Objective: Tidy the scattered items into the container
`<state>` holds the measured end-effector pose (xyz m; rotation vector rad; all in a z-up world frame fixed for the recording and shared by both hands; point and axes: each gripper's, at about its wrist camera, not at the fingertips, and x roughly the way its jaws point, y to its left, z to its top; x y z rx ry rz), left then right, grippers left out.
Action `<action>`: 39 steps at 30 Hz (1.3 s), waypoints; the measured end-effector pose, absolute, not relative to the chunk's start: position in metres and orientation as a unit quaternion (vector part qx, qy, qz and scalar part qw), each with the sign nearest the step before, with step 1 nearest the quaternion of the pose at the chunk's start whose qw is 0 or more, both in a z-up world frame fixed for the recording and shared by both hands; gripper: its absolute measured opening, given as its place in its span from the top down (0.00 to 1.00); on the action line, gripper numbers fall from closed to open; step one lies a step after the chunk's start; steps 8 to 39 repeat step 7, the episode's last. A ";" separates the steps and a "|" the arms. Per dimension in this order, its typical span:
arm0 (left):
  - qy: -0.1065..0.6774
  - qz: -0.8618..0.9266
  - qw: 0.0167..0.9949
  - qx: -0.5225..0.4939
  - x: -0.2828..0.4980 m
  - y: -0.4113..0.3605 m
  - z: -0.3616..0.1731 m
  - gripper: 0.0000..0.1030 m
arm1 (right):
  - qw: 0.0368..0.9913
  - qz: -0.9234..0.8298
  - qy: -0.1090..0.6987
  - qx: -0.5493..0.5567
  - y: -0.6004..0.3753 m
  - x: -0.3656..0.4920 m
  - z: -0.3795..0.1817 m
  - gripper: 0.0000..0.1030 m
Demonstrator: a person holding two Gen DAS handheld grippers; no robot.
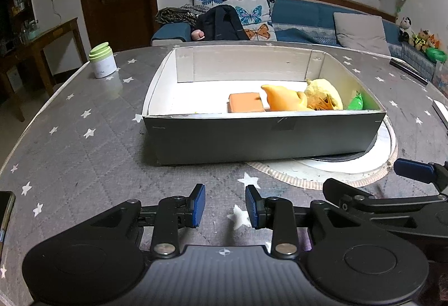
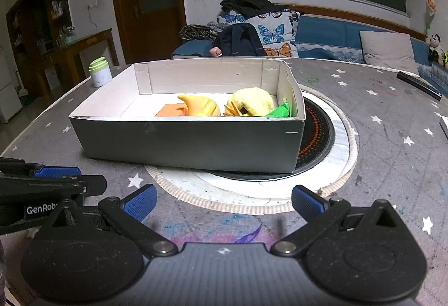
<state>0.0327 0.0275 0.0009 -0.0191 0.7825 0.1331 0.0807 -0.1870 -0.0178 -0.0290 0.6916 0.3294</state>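
A grey cardboard box [image 1: 252,135] [image 2: 182,143] with a white inside stands on the star-patterned tablecloth. Inside it lie an orange block [image 1: 245,102] [image 2: 168,110], a yellow-orange toy [image 1: 282,97] [image 2: 200,105], a pale yellow plush [image 1: 324,93] [image 2: 252,101] and a green item [image 1: 355,102] [image 2: 280,111]. My left gripper [image 1: 225,206] hovers over the cloth in front of the box, open with a modest gap and nothing between its blue pads. My right gripper [image 2: 224,203] is open wide and empty, also short of the box. Each gripper shows at the edge of the other's view.
A white jar with a green lid [image 1: 102,60] [image 2: 99,72] stands at the table's far left. A round cooktop inset [image 2: 322,135] lies partly under the box. A dark stick [image 1: 408,70] [image 2: 420,84] lies far right; a phone [image 1: 5,210] near left. A sofa with cushions is behind.
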 end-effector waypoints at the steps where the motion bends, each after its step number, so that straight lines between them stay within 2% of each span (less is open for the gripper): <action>1: 0.381 0.065 0.922 -0.009 0.033 0.028 0.001 0.67 | 0.927 0.161 0.338 -0.014 -0.187 0.081 -0.018 0.00; 39: 0.368 0.067 0.927 -0.011 0.035 0.031 0.003 0.68 | 0.928 0.161 0.337 -0.017 -0.183 0.084 -0.016 0.00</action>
